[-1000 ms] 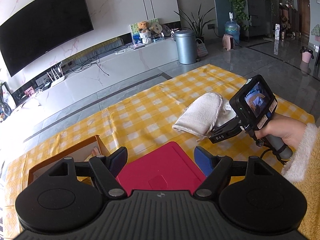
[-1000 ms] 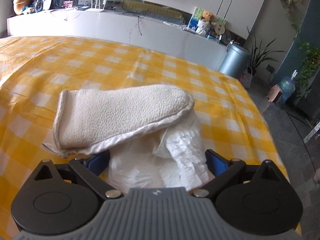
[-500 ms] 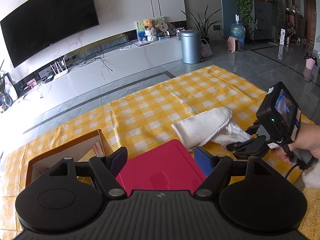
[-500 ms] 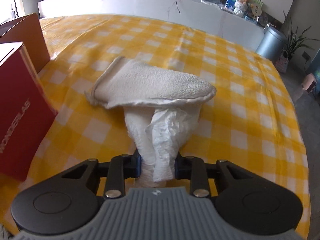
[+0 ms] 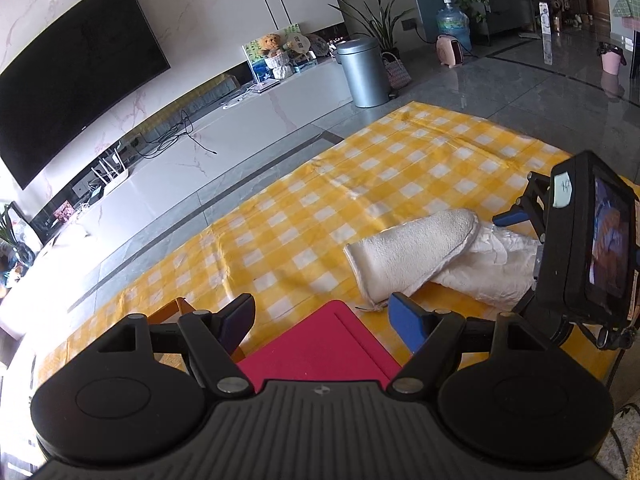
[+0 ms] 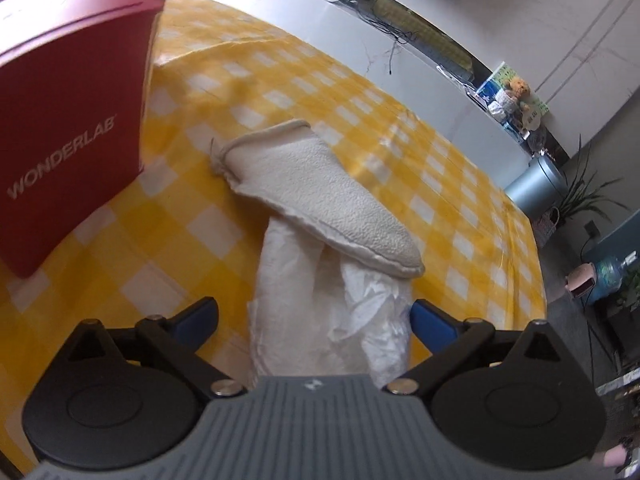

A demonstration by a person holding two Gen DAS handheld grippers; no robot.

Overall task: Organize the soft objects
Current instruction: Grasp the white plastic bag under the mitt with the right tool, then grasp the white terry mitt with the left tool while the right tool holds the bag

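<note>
Your right claw (image 6: 314, 320) has let go: half a second ago its blue fingers were pinched on the crumpled white plastic-like wrap (image 6: 320, 320), and now they stand wide apart, one on either side of it, with the wrap lying loose between them on the yellow-and-white checked surface (image 6: 460, 208). I'd read that as a failed or abandoned pick, or a release to reposition; either way nothing soft has gone anywhere yet.

The cream terry-cloth mitt (image 6: 316, 196) lies just ahead of your right claw, draped over the far end of the wrap and touching it. The red cardboard box marked WONDERLAB (image 6: 68, 120) now stands much closer on the left of that claw than it did before, and the view has tilted.

Your left claw (image 5: 322, 320) hangs with its fingers apart and holding nothing, as in the earlier frames, above the red lid (image 5: 320, 352). An open brown carton (image 5: 172, 312) peeks out by its left finger. The mitt (image 5: 412, 248) sits ahead and to the right.
</note>
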